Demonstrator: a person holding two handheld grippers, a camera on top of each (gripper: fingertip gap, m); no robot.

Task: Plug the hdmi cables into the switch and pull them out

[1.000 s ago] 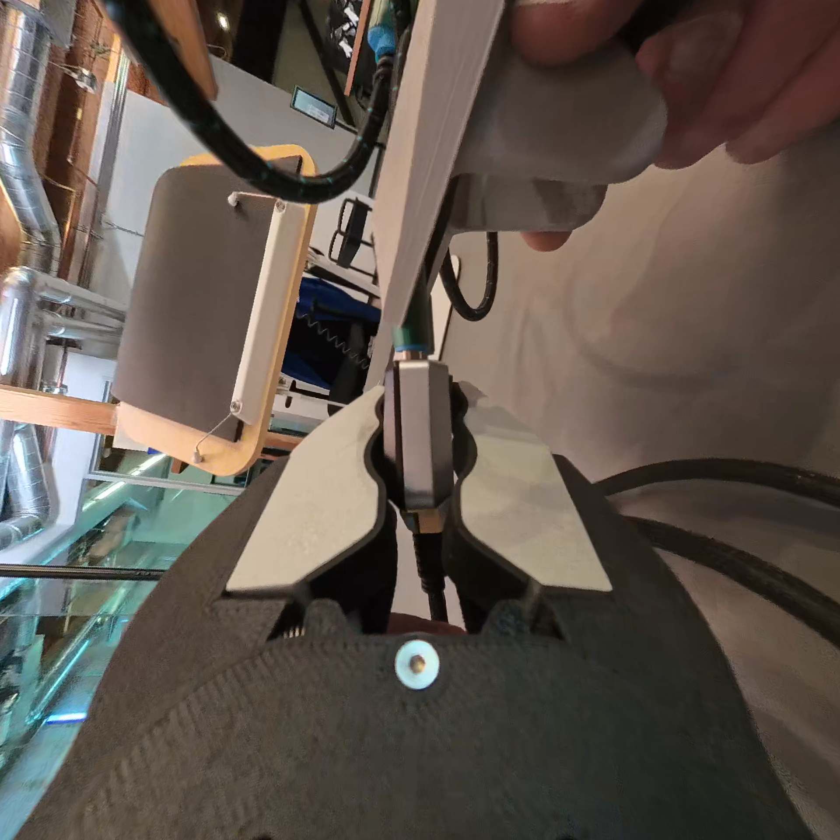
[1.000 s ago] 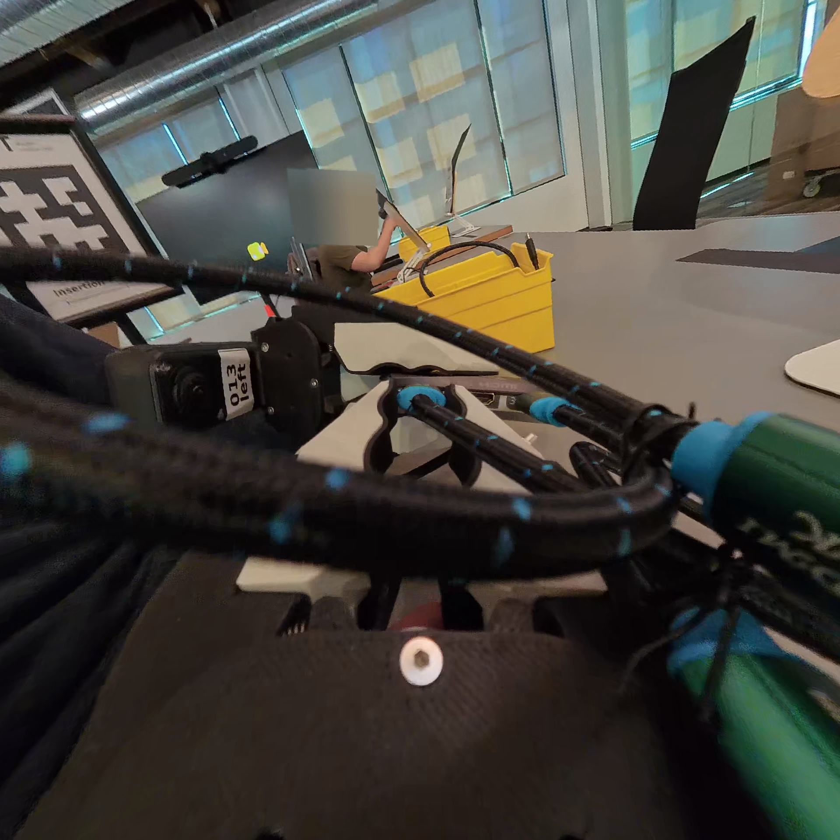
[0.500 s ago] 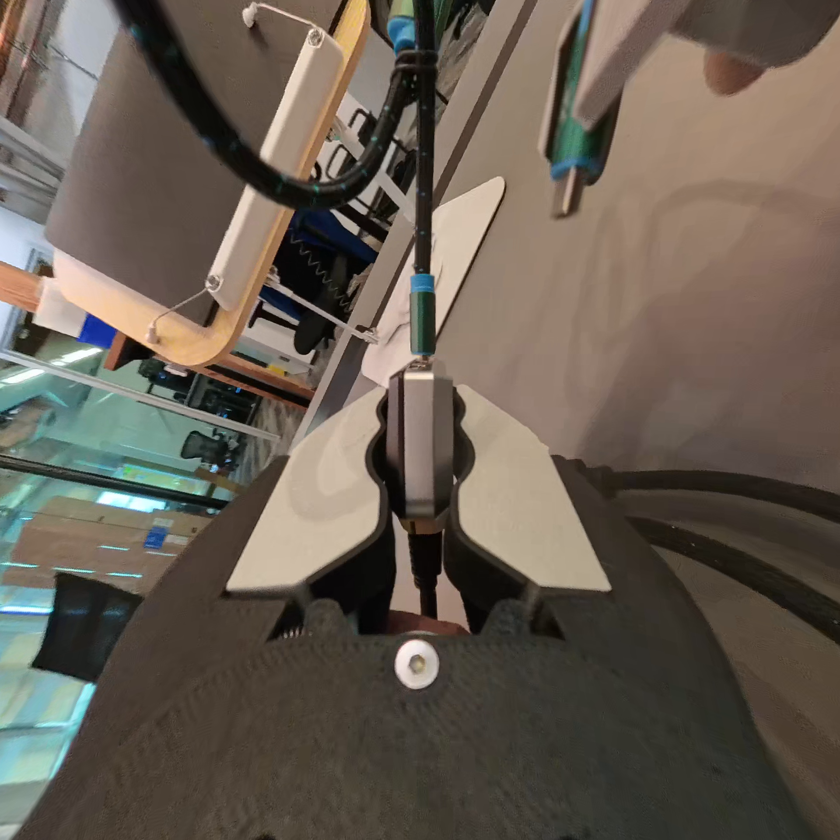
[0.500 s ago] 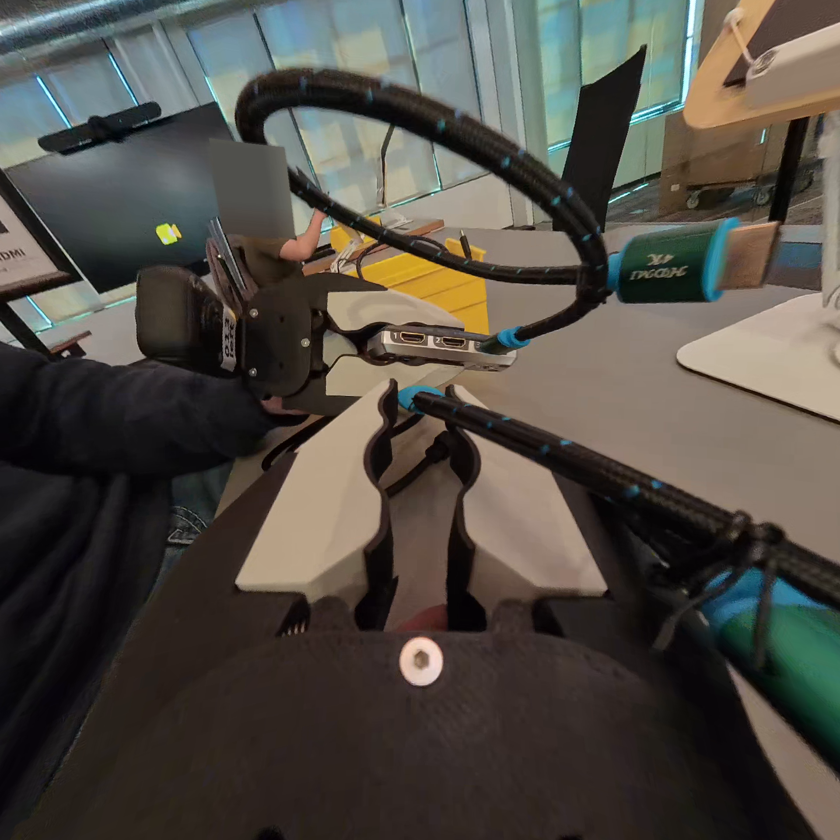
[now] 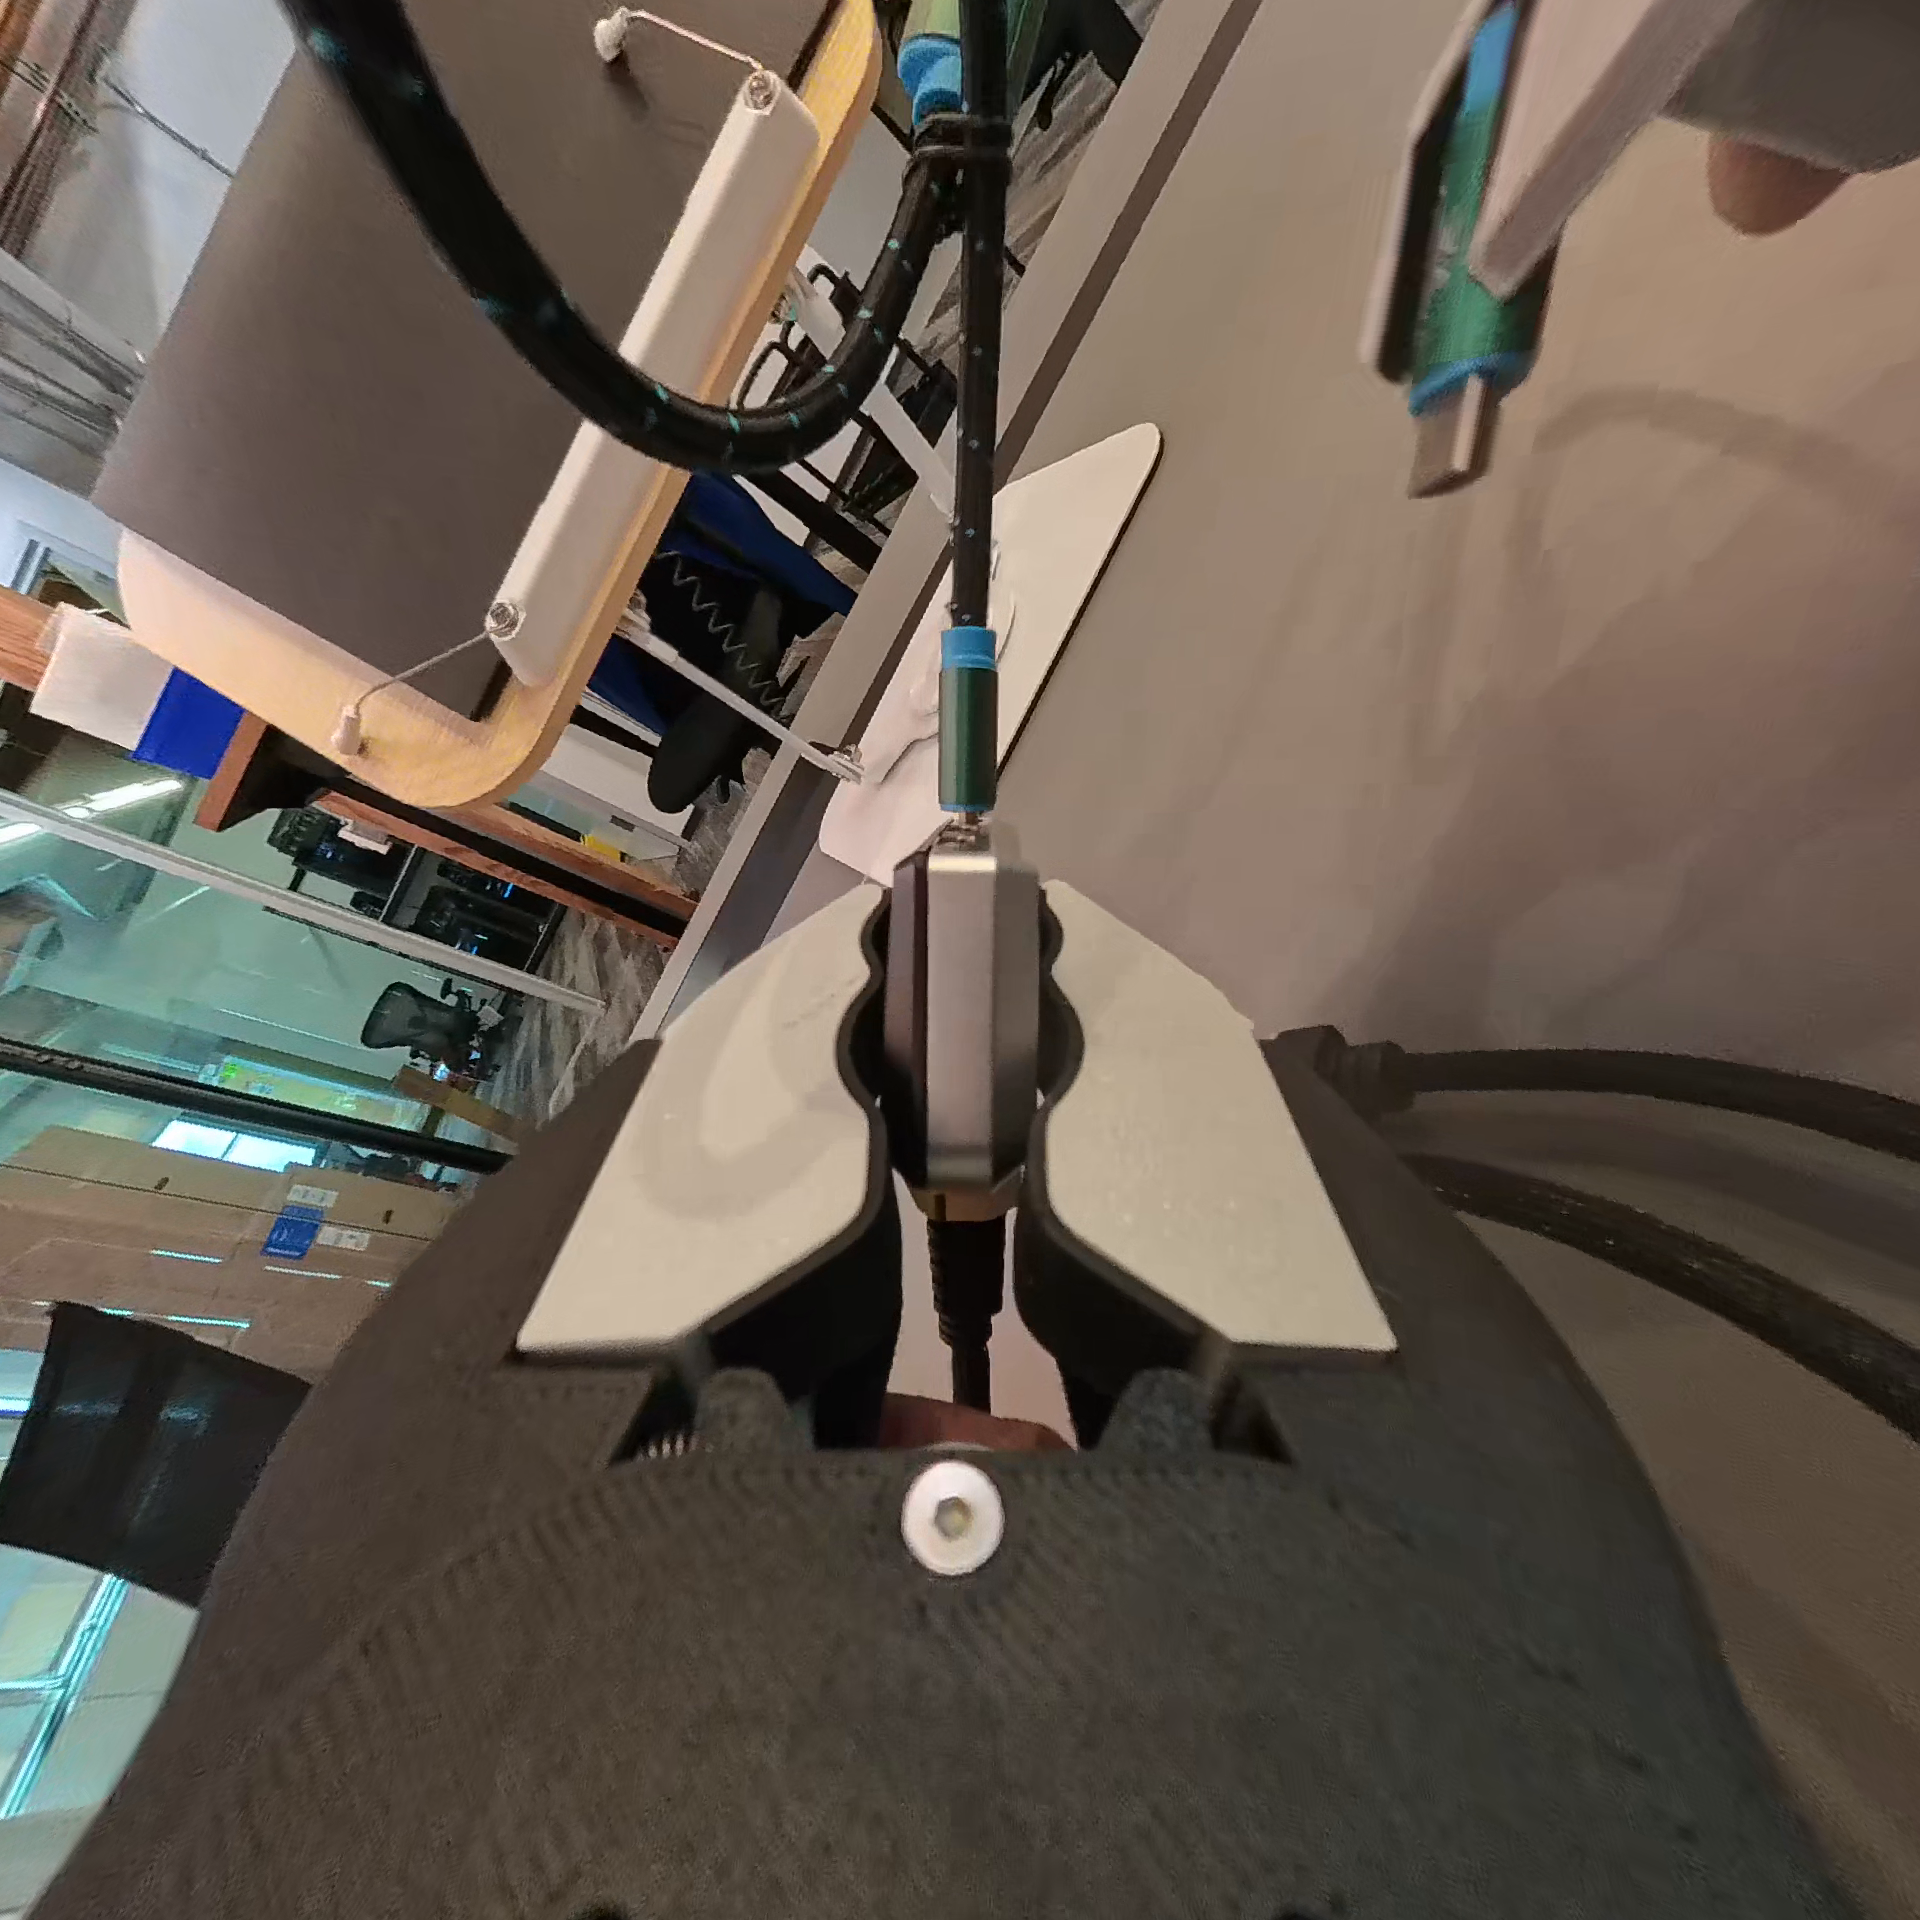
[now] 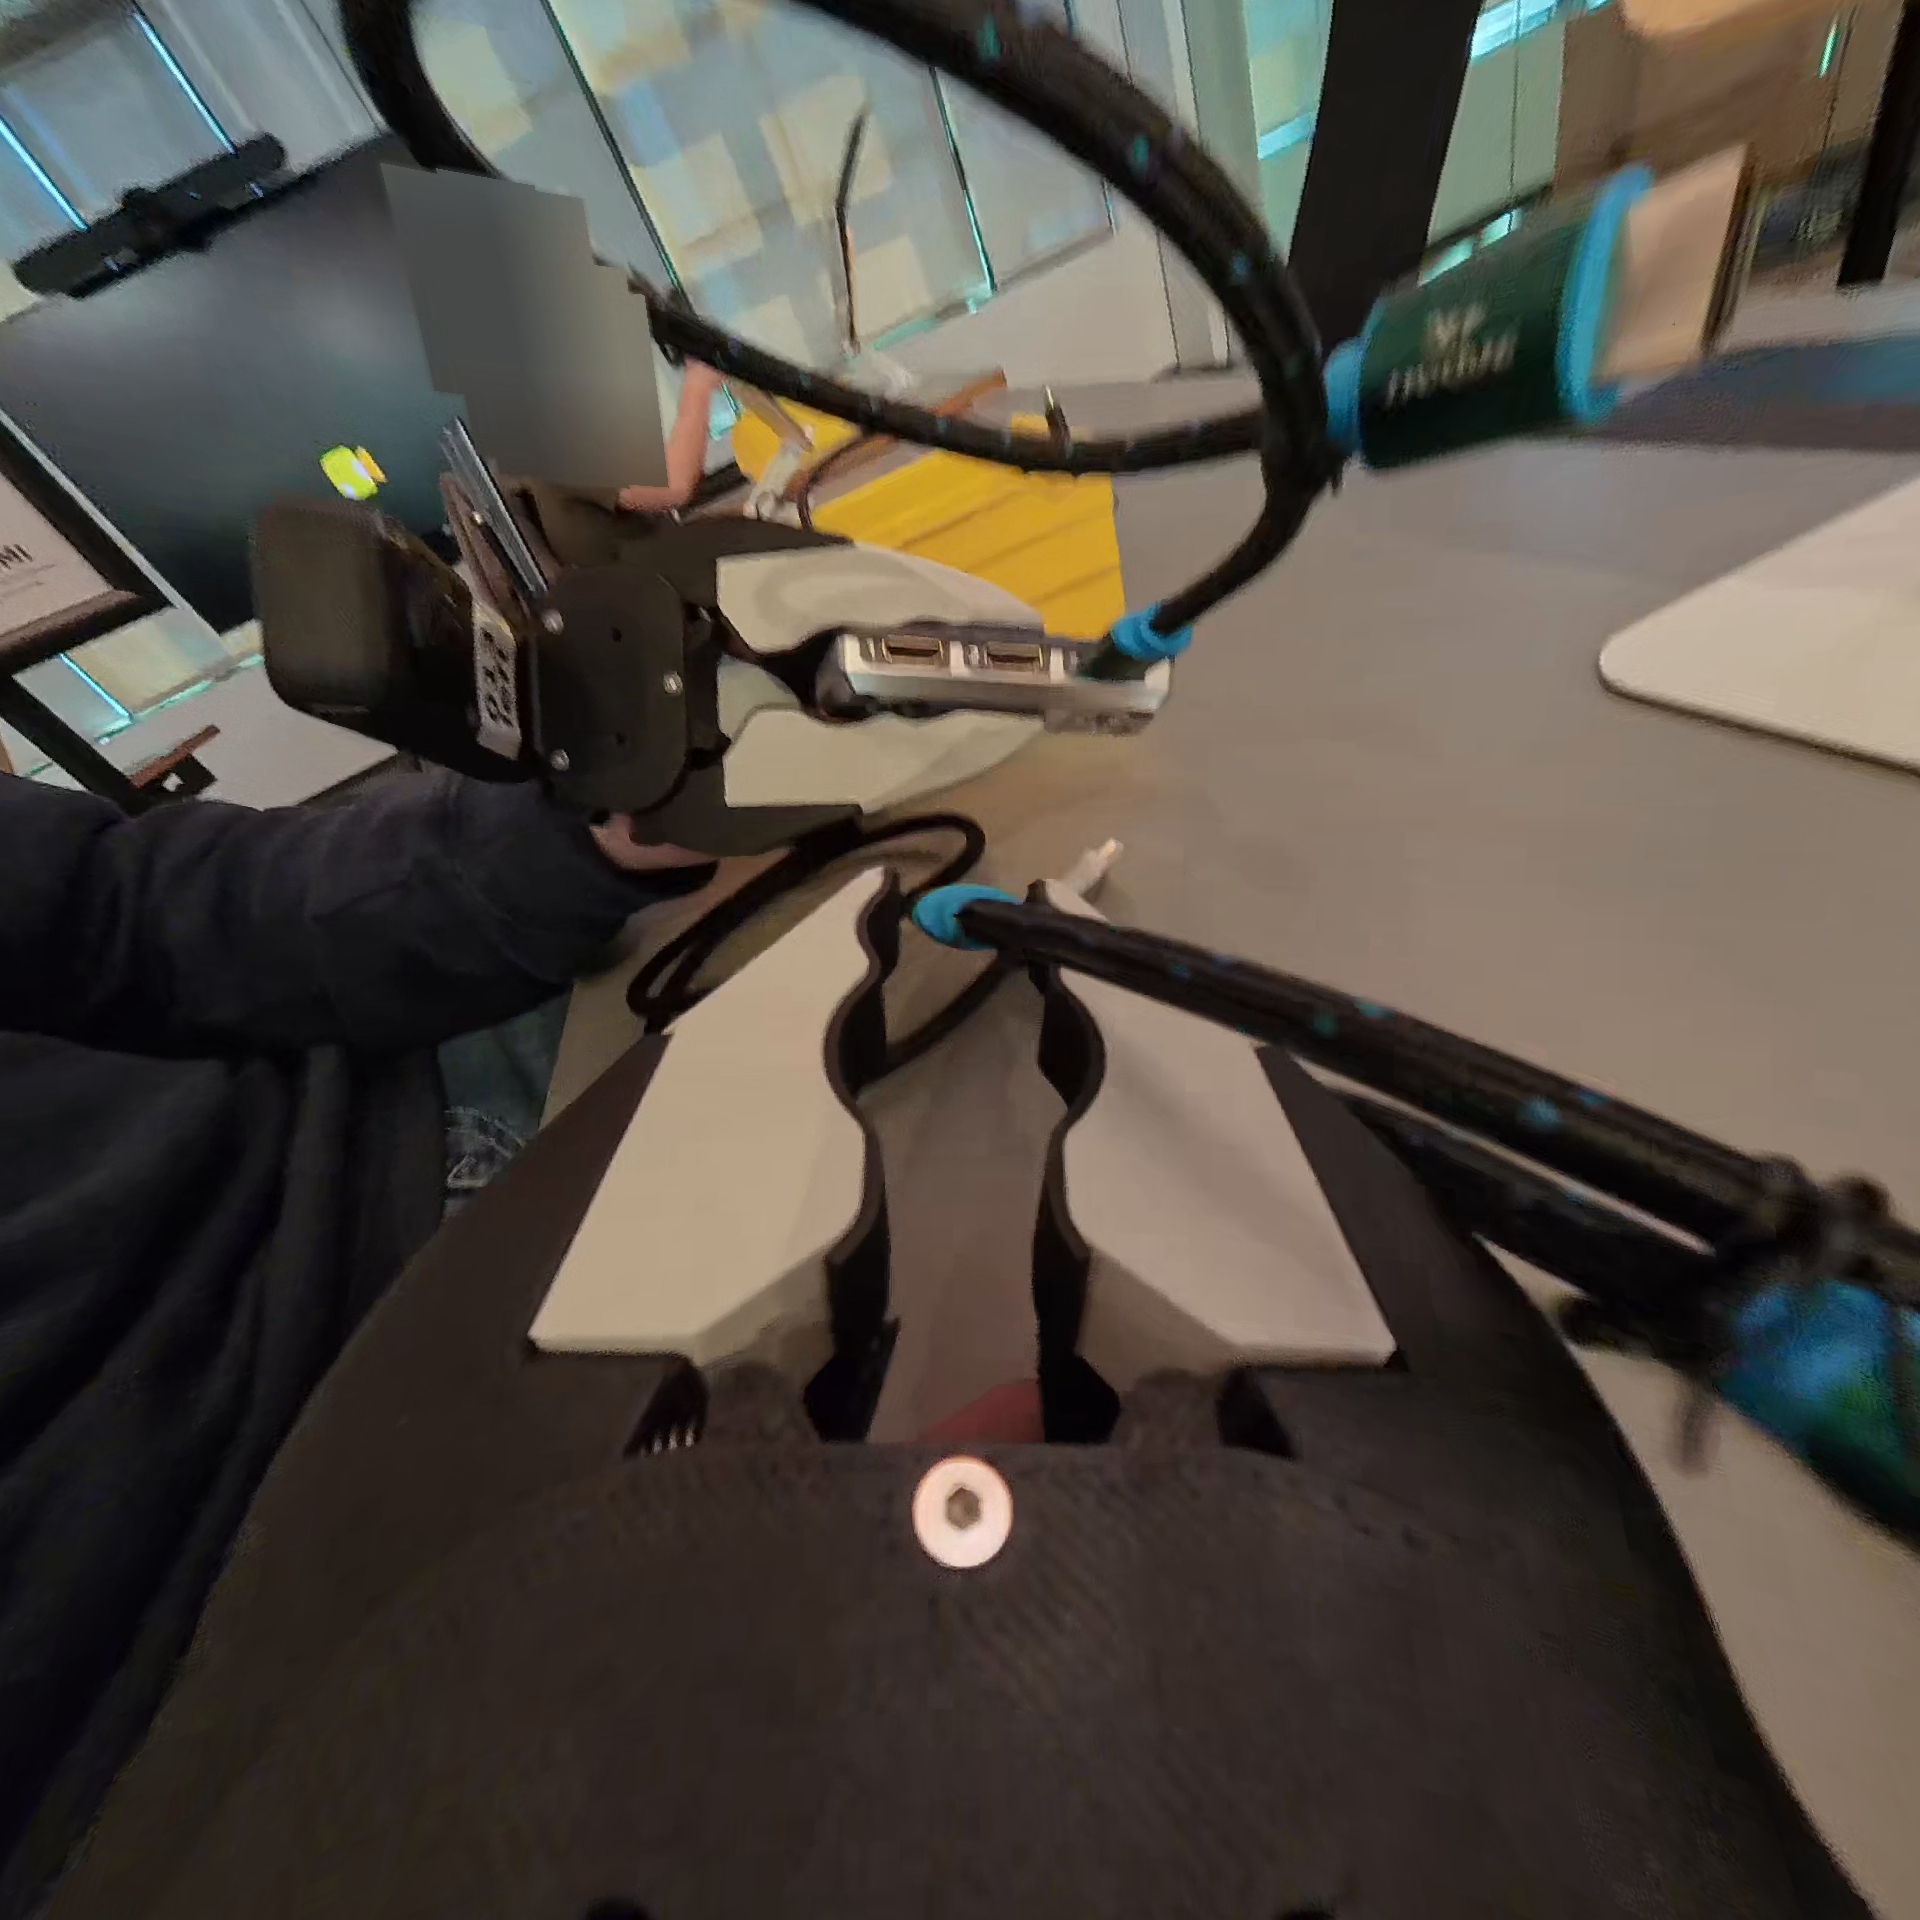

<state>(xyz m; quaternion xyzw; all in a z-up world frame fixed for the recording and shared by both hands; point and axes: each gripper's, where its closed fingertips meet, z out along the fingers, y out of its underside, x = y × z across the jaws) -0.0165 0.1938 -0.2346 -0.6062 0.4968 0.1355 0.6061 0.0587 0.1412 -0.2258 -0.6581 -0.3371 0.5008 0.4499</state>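
Observation:
My left gripper is shut on the slim grey HDMI switch, seen edge-on. One green HDMI plug sits in its far end. In the right wrist view the switch is held level above the table, with two open ports facing me and that plug at its right end. My right gripper is shut on another green plug; only its blue collar shows there. In the left wrist view that plug hangs clear of the switch, metal tip down. A third plug dangles free.
Braided black cables loop between the grippers. A yellow bin stands behind the switch. A white flat pad lies on the grey table to the right. A dark sleeve fills the left. A wood-rimmed panel stands beyond the table. The tips of one gripper are about 10 centimetres away from the tips of the other.
My right gripper was pressed up to the switch a second ago; it has drawn back with its plug free of the port. The left gripper keeps its hold on the switch.

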